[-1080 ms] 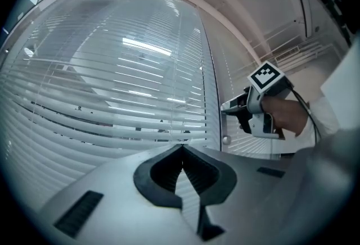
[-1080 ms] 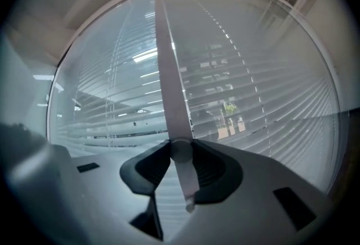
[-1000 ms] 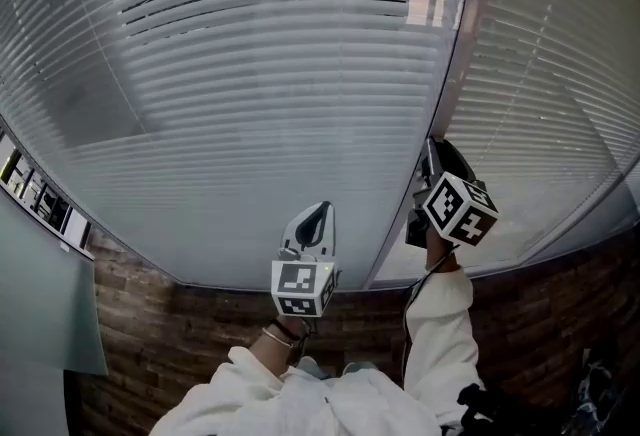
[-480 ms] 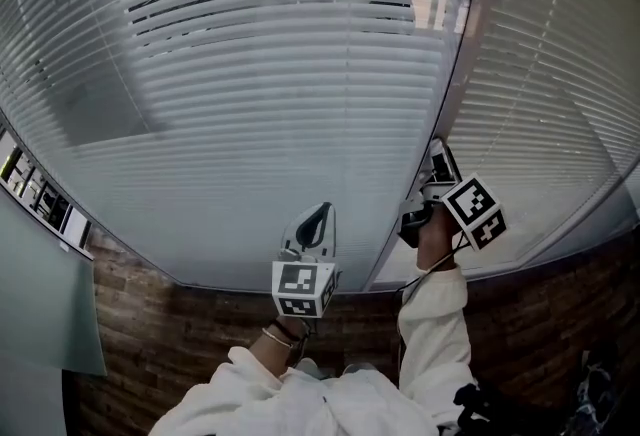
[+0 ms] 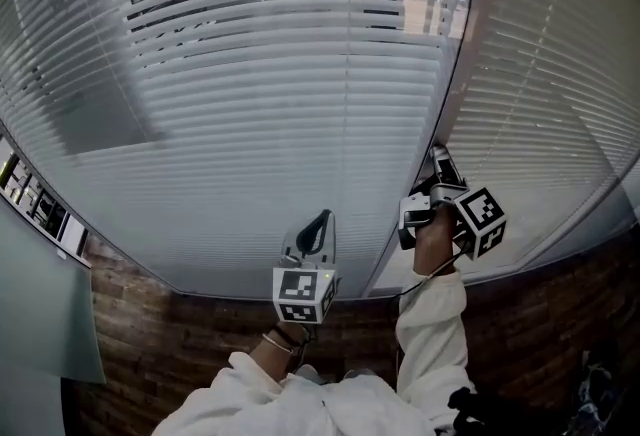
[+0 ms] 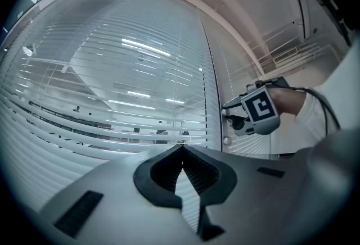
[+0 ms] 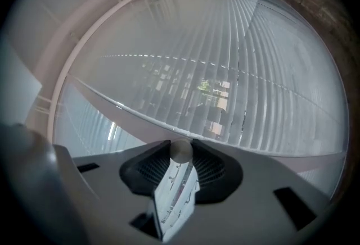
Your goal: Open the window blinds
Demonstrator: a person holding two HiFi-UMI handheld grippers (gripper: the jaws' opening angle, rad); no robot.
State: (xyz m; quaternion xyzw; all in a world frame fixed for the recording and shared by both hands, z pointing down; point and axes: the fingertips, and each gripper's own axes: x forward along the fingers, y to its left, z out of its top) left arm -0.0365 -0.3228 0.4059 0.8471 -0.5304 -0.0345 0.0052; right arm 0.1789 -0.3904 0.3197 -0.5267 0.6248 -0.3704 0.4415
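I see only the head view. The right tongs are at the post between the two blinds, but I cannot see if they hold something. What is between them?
Observer: The right gripper view shows the right tongs closed on a small round knob, one pad pressing each side.
Operator: And the left tongs, are they busy?
Observer: No. Their own view shows the left tongs shut tip to tip, empty, facing the blinds.
Operator: Are the right tongs held flat?
Observer: No, turned sideways: in their view the slats run almost upright.
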